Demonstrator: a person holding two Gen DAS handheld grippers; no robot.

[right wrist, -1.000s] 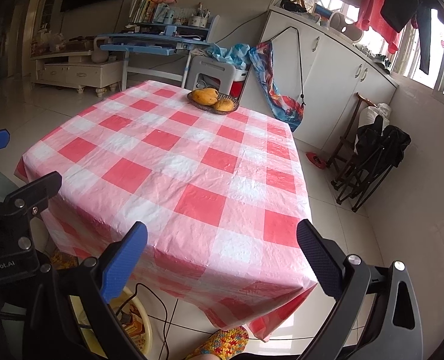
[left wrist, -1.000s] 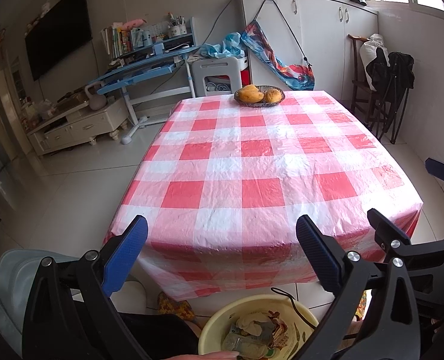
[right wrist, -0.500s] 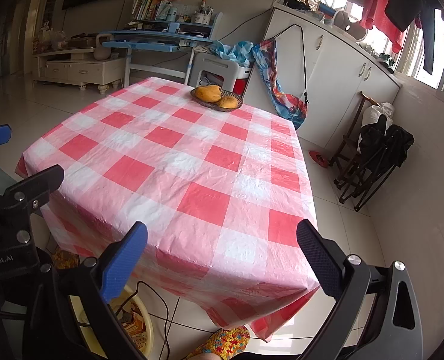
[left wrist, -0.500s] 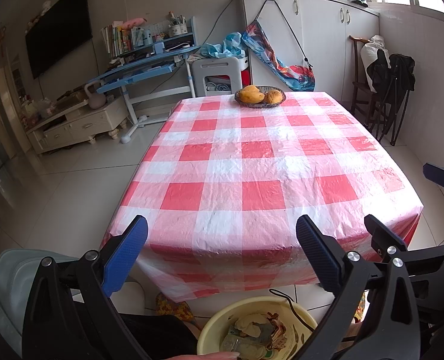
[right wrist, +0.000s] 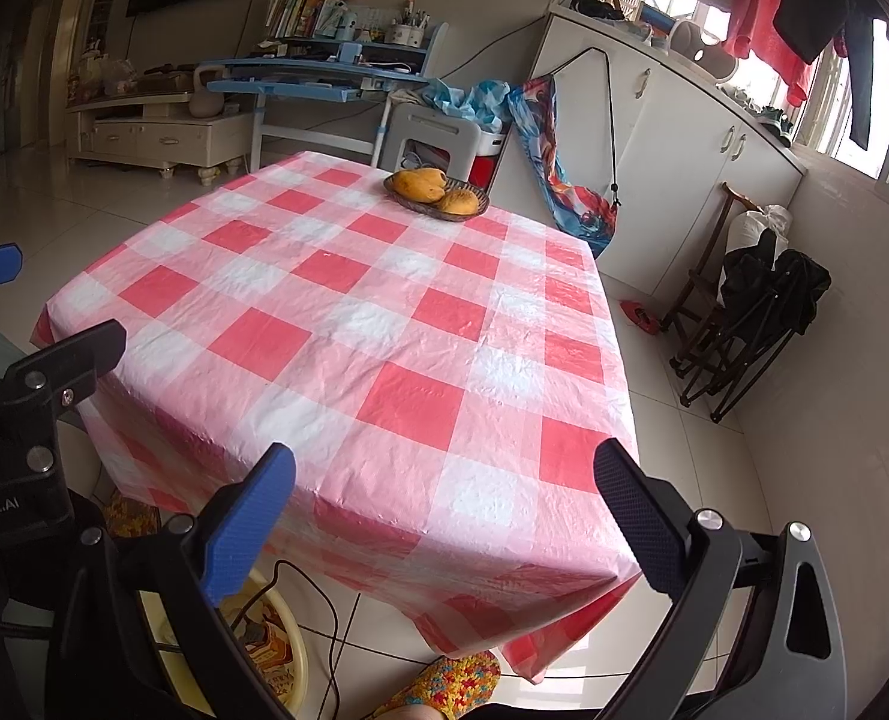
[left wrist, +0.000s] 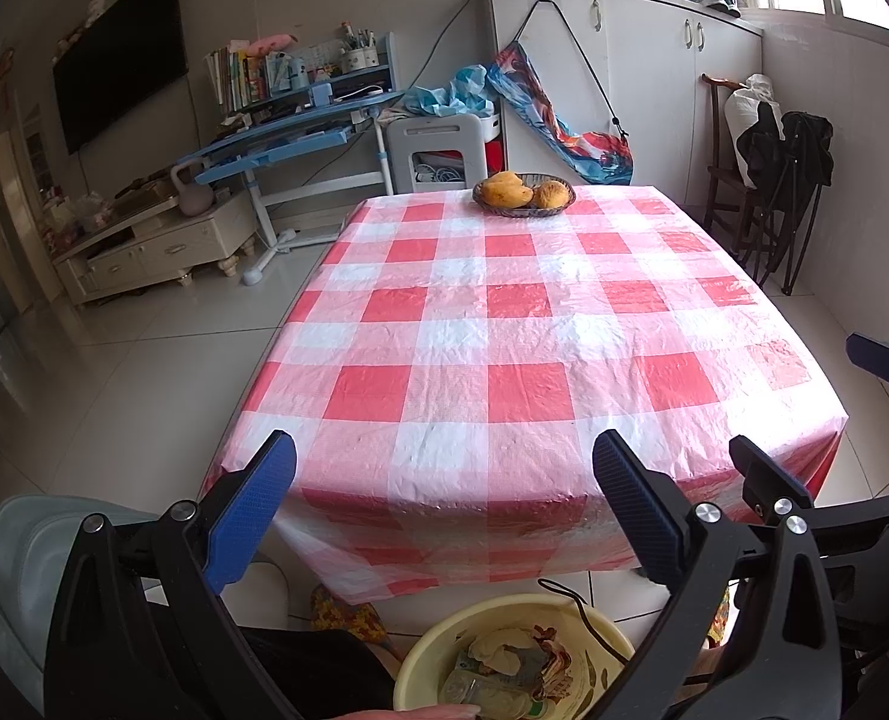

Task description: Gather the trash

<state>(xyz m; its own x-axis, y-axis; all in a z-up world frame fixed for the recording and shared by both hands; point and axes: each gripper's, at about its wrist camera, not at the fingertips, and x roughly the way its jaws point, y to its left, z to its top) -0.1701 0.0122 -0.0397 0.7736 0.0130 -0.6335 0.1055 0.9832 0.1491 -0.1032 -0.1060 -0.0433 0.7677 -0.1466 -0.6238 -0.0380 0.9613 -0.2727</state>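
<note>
Two tools, left tool and right tool wide apart, empty, one yellow basin of trash

Home living room, checked tablecloth, wall television, cluttered study desk

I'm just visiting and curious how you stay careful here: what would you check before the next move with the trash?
1. Left hand-held gripper open, holding nothing: ok.
2. Right hand-held gripper open, holding nothing: ok.
3. Yellow basin below the table edge holds trash: ok, wrappers and crumpled paper lie in it.
4. Trash left on the checked tablecloth: none seen; only the fruit basket stands at the far end.
5. Black cable crossing the basin rim, clear of the grippers: cannot tell.
6. Trash on the floor under the table: cannot tell, the cloth hides it.
</note>
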